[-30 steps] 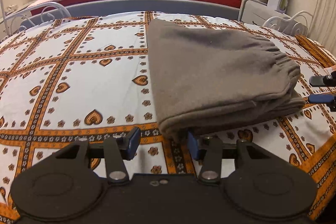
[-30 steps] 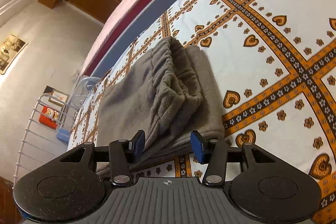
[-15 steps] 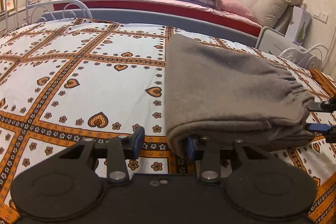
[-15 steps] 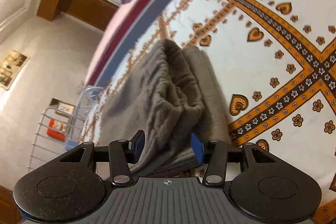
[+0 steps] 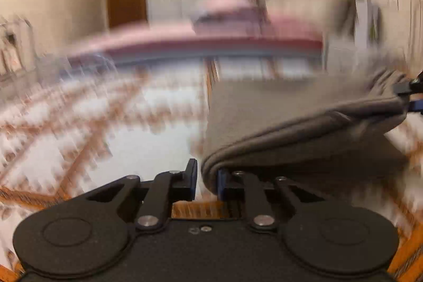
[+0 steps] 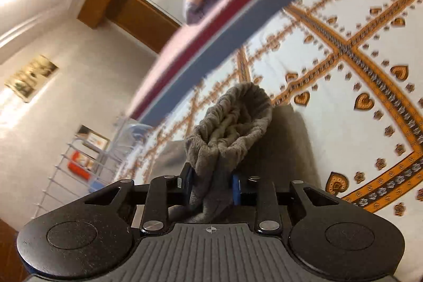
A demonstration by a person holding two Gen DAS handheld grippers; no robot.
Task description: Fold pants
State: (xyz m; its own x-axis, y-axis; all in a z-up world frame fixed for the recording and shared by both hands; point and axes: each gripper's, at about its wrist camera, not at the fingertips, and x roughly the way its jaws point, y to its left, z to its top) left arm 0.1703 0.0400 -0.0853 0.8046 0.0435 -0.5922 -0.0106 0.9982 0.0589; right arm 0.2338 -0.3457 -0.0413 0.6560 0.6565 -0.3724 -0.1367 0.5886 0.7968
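grey pants (image 5: 296,107) on patterned sheet (image 6: 343,107), near edge raised. right gripper (image 6: 211,185) clamped on waistband; left gripper (image 5: 207,181) narrow, folded corner apparently pinched. best lifted level, together.

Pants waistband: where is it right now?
In the right wrist view the gathered waistband bunches up centre frame, clamped in the right gripper above the heart-patterned bedspread.

The left tool (image 5: 207,180) is matte black, with two round discs, silver pivot screws and blue-padded fingertips (image 5: 221,183). The right tool (image 6: 211,183) looks alike, plus a ribbed grey plate bearing a small crosshair mark.
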